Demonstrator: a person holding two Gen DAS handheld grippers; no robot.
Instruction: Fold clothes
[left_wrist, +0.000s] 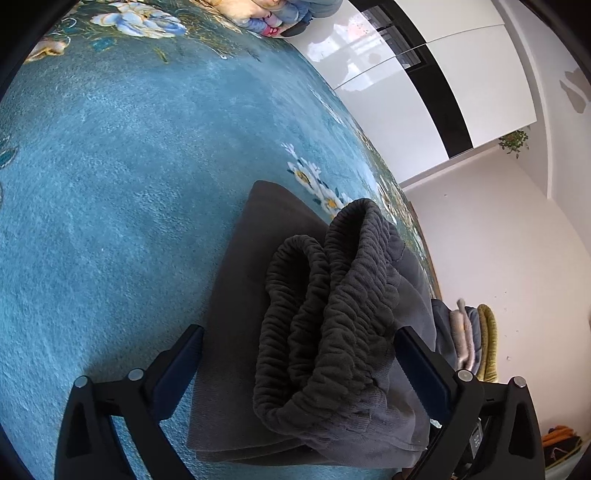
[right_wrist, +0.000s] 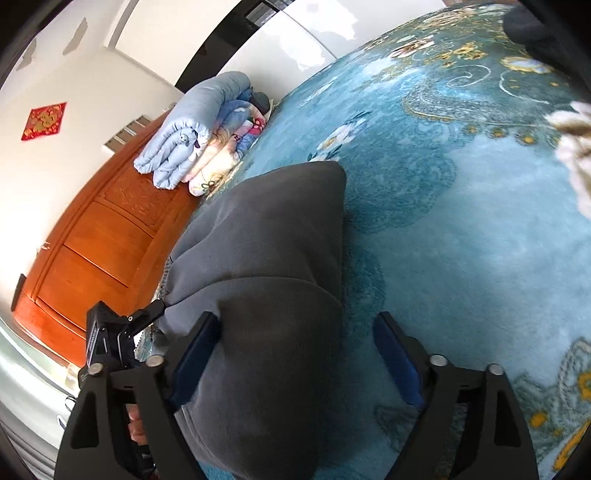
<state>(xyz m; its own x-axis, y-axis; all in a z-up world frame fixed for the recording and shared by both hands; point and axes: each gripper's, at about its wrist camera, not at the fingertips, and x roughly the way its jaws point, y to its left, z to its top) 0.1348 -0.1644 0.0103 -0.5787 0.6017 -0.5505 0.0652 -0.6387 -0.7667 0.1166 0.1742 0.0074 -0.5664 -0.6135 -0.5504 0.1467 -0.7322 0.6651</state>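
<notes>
A plush teal floral bedspread (left_wrist: 129, 184) fills both views; centre frame, folded grey sweatpants (left_wrist: 314, 332), ribbed waistband bunched, lie between the wide-open left gripper (left_wrist: 299, 354) and right gripper (right_wrist: 295, 343).

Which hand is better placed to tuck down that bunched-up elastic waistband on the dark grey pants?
Left, probably. The left gripper stands open with the ruffled waistband right between its fingers. The right gripper is open over the smooth folded part of the pants, with no waistband in its view.

White walls (left_wrist: 517, 236), carved wooden headboard (right_wrist: 103, 236), blue floral bedspread (left_wrist: 110, 184)
</notes>
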